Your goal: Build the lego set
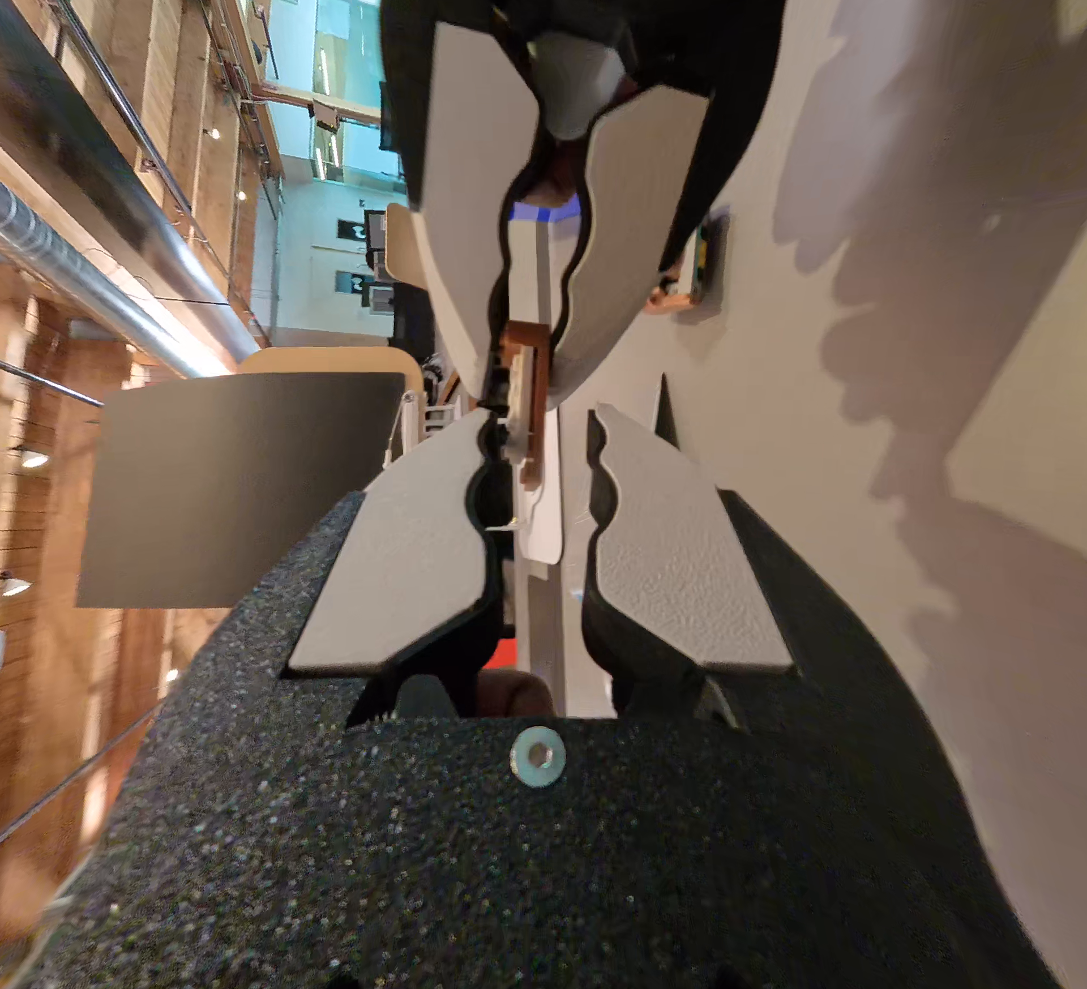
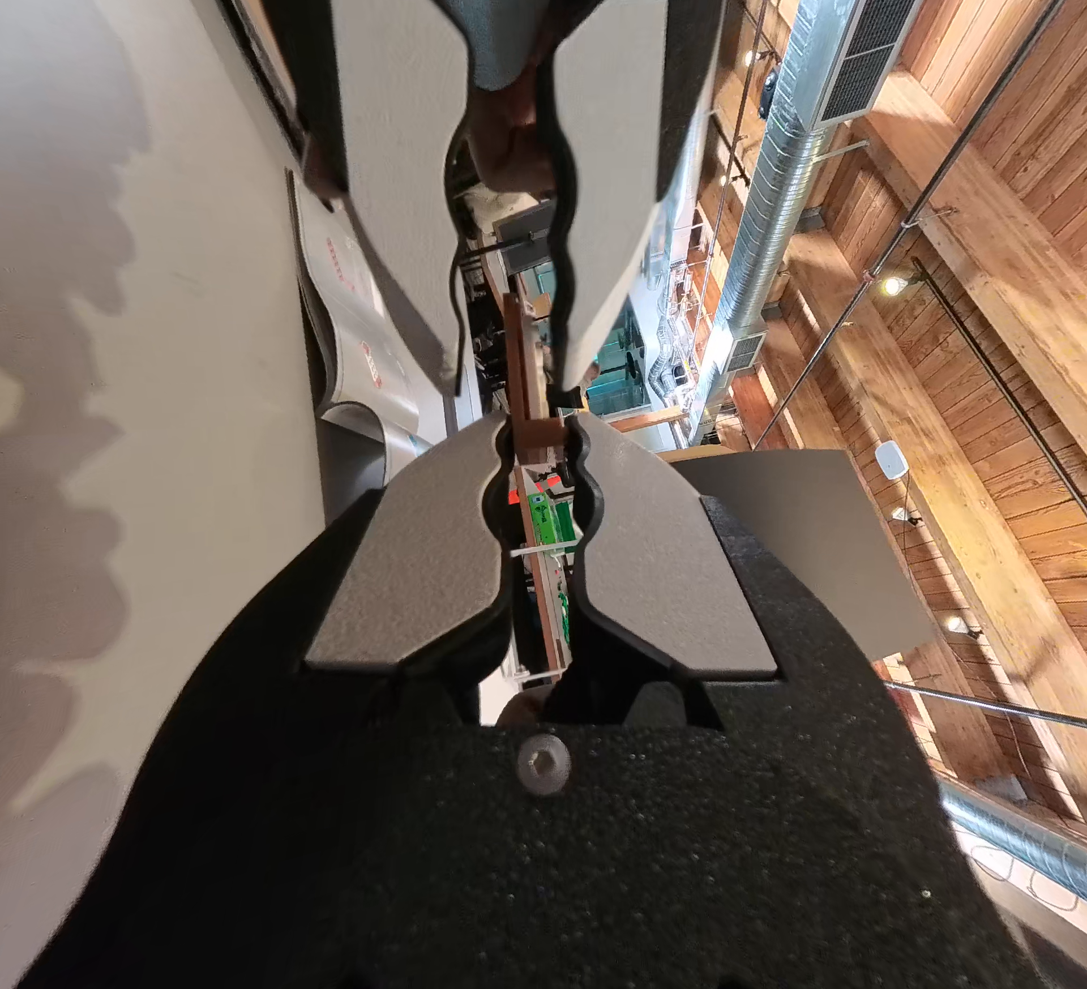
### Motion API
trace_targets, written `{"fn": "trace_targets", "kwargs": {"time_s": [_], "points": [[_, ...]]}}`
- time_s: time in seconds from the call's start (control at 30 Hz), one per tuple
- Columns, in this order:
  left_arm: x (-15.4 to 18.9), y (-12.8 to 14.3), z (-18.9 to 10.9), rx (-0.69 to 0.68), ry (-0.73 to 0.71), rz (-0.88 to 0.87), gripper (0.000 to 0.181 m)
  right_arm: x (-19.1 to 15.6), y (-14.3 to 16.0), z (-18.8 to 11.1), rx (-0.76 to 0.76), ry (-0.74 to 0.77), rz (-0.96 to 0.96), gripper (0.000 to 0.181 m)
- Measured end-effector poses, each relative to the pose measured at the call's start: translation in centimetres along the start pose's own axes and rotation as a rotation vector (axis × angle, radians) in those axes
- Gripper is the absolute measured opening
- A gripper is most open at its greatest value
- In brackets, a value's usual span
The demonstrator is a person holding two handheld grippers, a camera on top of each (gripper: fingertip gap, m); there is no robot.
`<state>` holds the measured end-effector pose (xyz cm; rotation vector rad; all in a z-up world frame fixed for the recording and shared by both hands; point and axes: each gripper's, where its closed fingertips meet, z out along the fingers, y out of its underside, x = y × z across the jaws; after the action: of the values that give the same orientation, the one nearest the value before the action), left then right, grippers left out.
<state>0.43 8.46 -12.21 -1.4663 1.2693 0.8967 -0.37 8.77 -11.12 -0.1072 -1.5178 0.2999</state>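
Jaws of both grippers met tip to tip around one brown lego piece (image 2: 532, 419), held in the air off the tabletop (image 1: 882, 431).

The right gripper (image 2: 538, 428) was clamped on the piece's short end. The left gripper (image 1: 538, 425) stood parted, its one finger (image 1: 412, 543) just beside the piece's long side, the other clear of it. A booklet (image 2: 353, 325) lay on the tabletop, and a small green and brown lego build (image 1: 691, 269) sat farther off.

Your right tongs (image 2: 538, 434) cover one end of the brown lego piece (image 2: 520, 372); its small attached parts blur, and the booklet (image 2: 353, 325) sits half hidden.
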Motion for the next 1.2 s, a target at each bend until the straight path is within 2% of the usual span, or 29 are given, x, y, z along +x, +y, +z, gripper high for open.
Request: {"fn": "trace_targets", "kwargs": {"time_s": [0.1,0.47,0.73,0.93,1.2], "points": [[-0.7,0.1,0.1,-0.045,-0.071,0.086,0.011,0.1,-0.2,-0.1,0.001,-0.004,-0.011,0.016],[-1.3,-0.5,-0.3,-0.035,-0.127,0.189,0.010,0.6,-0.8,-0.3,0.012,0.007,-0.027,0.016],[-1.5,-0.6,-0.5,0.002,-0.131,0.148,0.009,1.0,-1.0,-0.4,0.015,0.010,-0.037,0.016],[-0.9,-0.2,0.0,-0.007,-0.082,0.084,0.009,0.4,-0.6,-0.1,-0.009,-0.017,-0.033,0.017],[-0.6,0.5,0.3,0.060,-0.037,-0.136,0.009,0.5,-0.1,-0.2,-0.002,-0.063,0.109,0.035]]}}
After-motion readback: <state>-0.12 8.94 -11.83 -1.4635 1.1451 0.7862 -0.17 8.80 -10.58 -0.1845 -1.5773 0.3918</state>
